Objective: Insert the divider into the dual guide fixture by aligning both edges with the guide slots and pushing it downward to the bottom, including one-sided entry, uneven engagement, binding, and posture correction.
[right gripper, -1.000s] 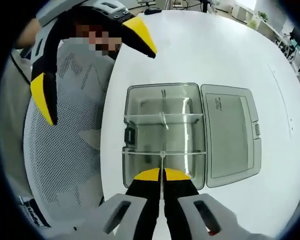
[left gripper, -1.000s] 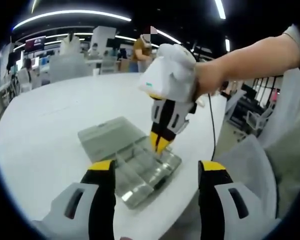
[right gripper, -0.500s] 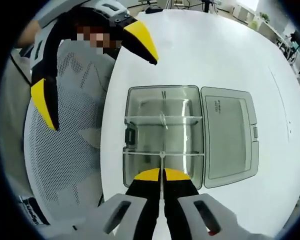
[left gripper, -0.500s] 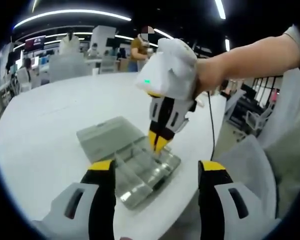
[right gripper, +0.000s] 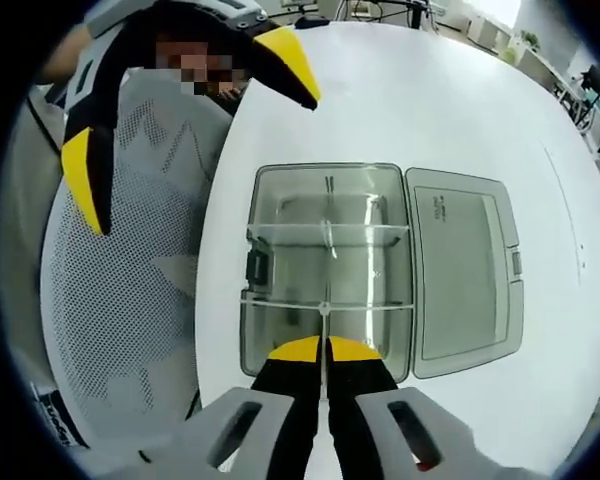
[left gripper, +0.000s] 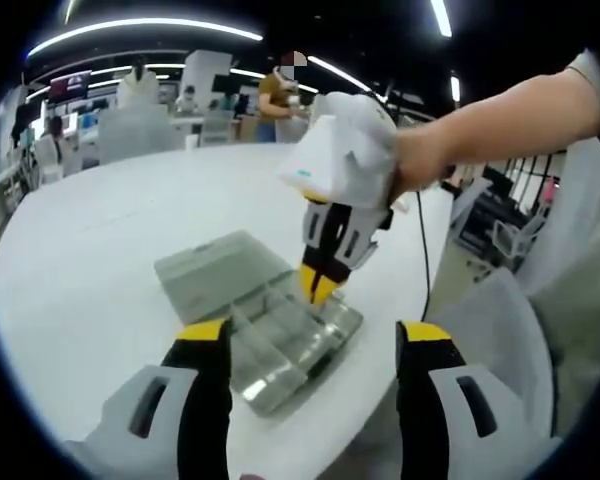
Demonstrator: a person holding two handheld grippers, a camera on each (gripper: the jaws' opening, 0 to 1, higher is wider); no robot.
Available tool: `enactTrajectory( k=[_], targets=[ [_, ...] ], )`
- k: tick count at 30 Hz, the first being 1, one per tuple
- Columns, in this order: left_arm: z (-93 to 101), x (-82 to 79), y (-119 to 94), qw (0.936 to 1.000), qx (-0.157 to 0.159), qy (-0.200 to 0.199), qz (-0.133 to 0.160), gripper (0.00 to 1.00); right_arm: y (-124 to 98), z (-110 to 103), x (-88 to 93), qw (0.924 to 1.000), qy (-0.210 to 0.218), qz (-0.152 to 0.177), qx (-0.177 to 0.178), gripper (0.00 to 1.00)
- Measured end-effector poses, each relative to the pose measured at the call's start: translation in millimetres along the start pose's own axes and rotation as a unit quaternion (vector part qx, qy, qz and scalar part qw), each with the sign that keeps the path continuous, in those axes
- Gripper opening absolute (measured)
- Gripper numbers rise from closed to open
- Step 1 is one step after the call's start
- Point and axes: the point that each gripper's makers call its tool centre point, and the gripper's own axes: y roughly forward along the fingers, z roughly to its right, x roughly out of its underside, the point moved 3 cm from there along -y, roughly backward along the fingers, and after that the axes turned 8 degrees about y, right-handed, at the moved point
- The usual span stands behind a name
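Note:
A clear plastic box, the guide fixture (right gripper: 325, 265) (left gripper: 280, 335), lies on the white table with its lid (right gripper: 462, 272) (left gripper: 208, 268) folded open flat beside it. Two clear cross dividers stand inside it. My right gripper (right gripper: 324, 348) (left gripper: 318, 286) is shut on a thin clear divider (right gripper: 323, 322), seen edge-on, and points down into the near end of the box. My left gripper (left gripper: 313, 335) (right gripper: 185, 125) hangs open with nothing between its jaws, short of the box and apart from it.
The round white table (left gripper: 90, 230) (right gripper: 410, 90) drops off close beside the box, with a grey mesh chair (right gripper: 120, 300) past its edge. A cable (left gripper: 423, 250) trails over the table's rim. People and desks stand far behind.
The right gripper swayed slightly sideways over the box and came back, still holding the divider. The left gripper has stayed put and open.

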Motion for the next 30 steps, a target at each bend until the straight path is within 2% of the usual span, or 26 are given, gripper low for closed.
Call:
enactTrajectory(
  k=[21,30],
  targets=[
    [-2.2,4.2,-1,1.0000,-0.001,-0.002,-0.006,0.65,16,1,5.0,0.9998,0.012,0.013,0.003,0.00],
    [-1.6,5.4,1,1.0000,0.001,-0.003,-0.007,0.65,16,-1,4.5,0.9998,0.012,0.015,0.006,0.00]
  ],
)
